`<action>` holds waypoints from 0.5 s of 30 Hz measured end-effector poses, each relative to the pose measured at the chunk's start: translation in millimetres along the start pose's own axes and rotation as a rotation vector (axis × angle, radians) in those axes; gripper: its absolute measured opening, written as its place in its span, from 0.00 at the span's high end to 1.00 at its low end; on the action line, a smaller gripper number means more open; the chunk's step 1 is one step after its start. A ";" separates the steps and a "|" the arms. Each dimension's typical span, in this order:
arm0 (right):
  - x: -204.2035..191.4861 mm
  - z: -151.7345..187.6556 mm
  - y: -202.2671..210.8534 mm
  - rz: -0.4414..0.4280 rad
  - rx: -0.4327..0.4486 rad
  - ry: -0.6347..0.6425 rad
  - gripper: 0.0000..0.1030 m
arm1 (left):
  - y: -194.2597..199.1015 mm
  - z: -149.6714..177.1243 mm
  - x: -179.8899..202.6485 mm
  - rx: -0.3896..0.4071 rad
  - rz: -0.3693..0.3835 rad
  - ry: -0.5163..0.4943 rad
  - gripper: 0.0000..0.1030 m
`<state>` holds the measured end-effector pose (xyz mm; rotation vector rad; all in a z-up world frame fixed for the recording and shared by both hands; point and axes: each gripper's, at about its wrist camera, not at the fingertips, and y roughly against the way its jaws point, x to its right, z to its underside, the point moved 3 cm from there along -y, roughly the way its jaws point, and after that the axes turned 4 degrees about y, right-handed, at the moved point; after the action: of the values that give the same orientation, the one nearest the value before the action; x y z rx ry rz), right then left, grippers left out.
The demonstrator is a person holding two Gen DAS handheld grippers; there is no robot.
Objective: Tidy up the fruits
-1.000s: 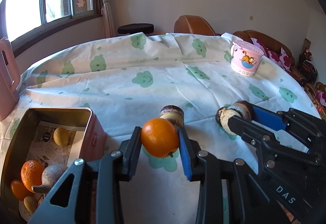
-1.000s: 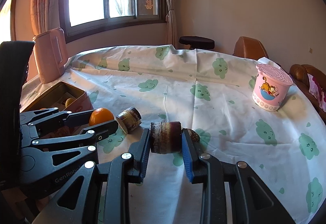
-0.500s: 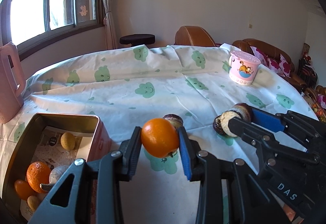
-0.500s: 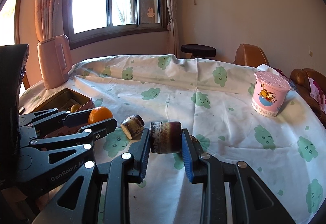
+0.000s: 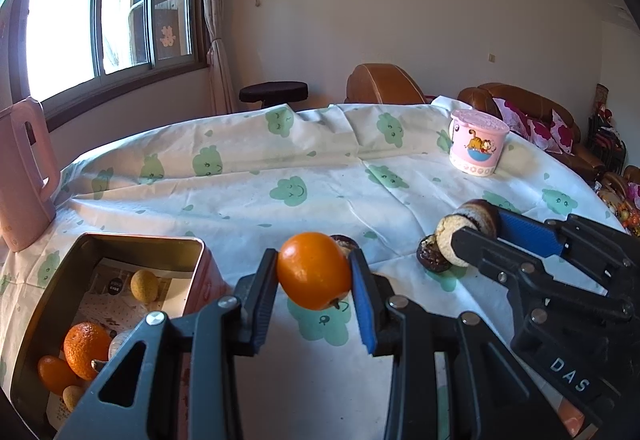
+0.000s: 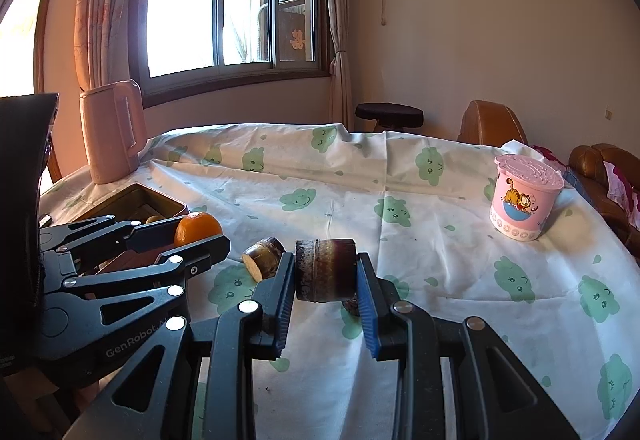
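- We see the left gripper (image 5: pixel 314 272) clamped on an orange (image 5: pixel 314 270), its blue pads pressing both sides; the fruit hangs above the tablecloth (image 5: pixel 256 200), just right of the metal tin (image 5: pixel 192 248).
- We see the right gripper (image 6: pixel 325 274) closed on a dark sugarcane piece (image 6: pixel 325 274), held crosswise between its pads and lifted off the cloth; in the left wrist view its pale cut end faces us.
- In the tin lie a bumpy orange (image 5: pixel 86 348), a smaller smooth one (image 5: pixel 54 374) and two small yellowish round fruits (image 5: pixel 144 284); paper lines its floor.
- Two more cane pieces rest on the cloth; one (image 6: pixel 264 262) lies just left of the right gripper, another (image 5: pixel 432 258) sits below the held piece.
- A pink cartoon tub (image 6: pixel 526 196) stands well apart at the far right; a pink jug (image 6: pixel 112 132) stands beyond the tin.
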<state>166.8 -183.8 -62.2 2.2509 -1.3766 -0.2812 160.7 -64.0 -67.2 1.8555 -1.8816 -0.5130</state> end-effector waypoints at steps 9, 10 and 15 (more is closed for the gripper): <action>-0.4 0.4 4.0 0.002 0.019 0.003 0.70 | 6.3 -0.6 -0.2 0.032 -0.002 -0.002 0.64; -0.6 0.2 4.5 0.003 0.022 0.004 0.70 | 6.8 -0.7 -0.1 0.035 -0.001 -0.002 0.64; -1.1 -0.1 6.3 0.006 0.031 0.004 0.70 | 10.8 -0.2 -0.4 0.051 -0.005 -0.004 0.64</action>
<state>161.3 -185.1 -59.0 2.2711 -1.3946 -0.2540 151.8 -63.4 -61.1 1.8932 -1.9099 -0.4741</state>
